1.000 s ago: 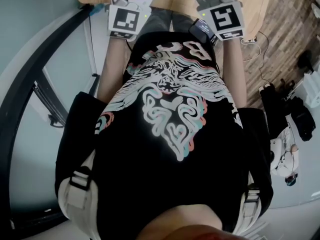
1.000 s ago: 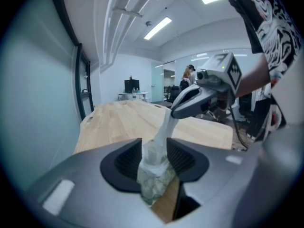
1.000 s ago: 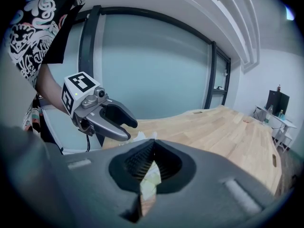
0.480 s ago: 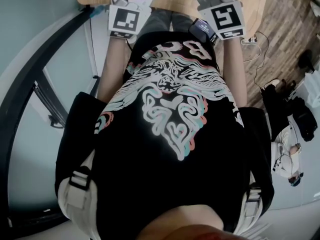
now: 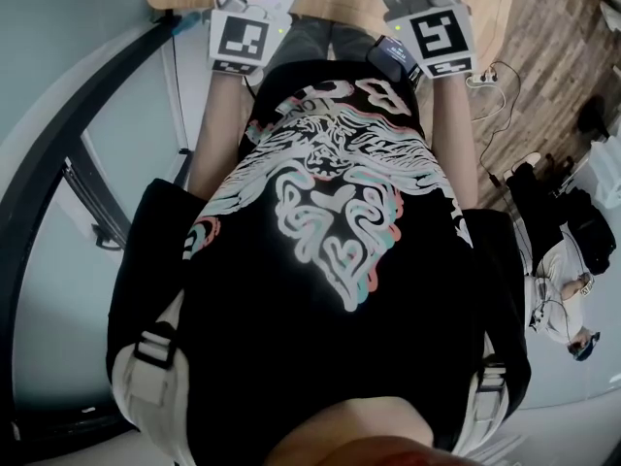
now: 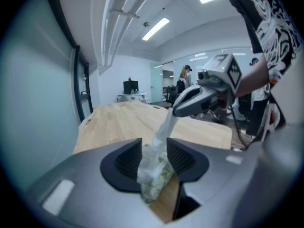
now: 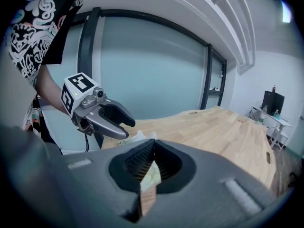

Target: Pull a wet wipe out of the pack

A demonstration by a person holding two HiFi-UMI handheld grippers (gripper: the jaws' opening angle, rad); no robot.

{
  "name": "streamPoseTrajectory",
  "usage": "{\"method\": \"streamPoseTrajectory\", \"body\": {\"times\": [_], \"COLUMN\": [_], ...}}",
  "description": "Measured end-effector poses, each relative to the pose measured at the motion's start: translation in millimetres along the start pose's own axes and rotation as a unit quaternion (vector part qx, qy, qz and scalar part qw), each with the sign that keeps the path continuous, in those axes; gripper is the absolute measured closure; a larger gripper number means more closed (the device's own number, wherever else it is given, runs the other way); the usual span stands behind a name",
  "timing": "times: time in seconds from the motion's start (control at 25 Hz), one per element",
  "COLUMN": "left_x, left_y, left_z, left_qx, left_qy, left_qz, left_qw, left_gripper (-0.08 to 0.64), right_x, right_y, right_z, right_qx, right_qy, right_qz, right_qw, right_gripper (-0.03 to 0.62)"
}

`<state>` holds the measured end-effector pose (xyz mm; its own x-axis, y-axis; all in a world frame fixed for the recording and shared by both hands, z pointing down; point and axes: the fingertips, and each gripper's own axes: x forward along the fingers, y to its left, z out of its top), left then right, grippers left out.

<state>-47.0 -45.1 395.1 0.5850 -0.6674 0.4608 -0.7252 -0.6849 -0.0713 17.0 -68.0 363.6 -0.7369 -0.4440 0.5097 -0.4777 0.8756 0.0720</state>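
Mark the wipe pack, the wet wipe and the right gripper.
wipe pack (image 6: 156, 178): left gripper view, green printed body.
wet wipe (image 6: 165, 127): left gripper view, stretched strip.
right gripper (image 6: 174, 111): left gripper view, closed fingertips.

Black T-shirt (image 5: 291, 377), swirling white print (image 5: 335, 226)

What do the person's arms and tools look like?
The left tool and right tool are grey with black pads; each carries a white cube with black square markers. A black cable hangs under the left tool. Clothing: black short-sleeved T-shirt, white swirl print.
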Motion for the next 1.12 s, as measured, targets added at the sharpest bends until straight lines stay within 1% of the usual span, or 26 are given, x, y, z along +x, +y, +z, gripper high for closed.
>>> {"method": "streamPoseTrajectory", "body": {"times": [0.28, 0.52, 1.12], "left_x": [7.4, 11.7, 27.6], "left_y": [-5.5, -10.8, -28.2], "left_z": [2.2, 12.5, 23.7], "left_qx": [0.003, 0.009, 0.019], "left_qy": [0.003, 0.002, 0.008], "left_qz": [-0.003, -0.001, -0.007], "left_qw": [1.0, 1.0, 0.9998], "left_gripper": [0.402, 0.402, 0.402], "right_x": [-8.3, -21.7, -44.8], "right_y": [-6.8, -13.4, -32.7], "right_z": [-6.5, -10.2, -28.3], "right_qx": [0.006, 0.012, 0.026], "right_qy": [0.0, -0.002, 0.0], "right_qz": [-0.002, -0.009, -0.024], "right_qw": [1.0, 1.0, 0.999], "right_gripper": [0.594, 0.594, 0.594]}}
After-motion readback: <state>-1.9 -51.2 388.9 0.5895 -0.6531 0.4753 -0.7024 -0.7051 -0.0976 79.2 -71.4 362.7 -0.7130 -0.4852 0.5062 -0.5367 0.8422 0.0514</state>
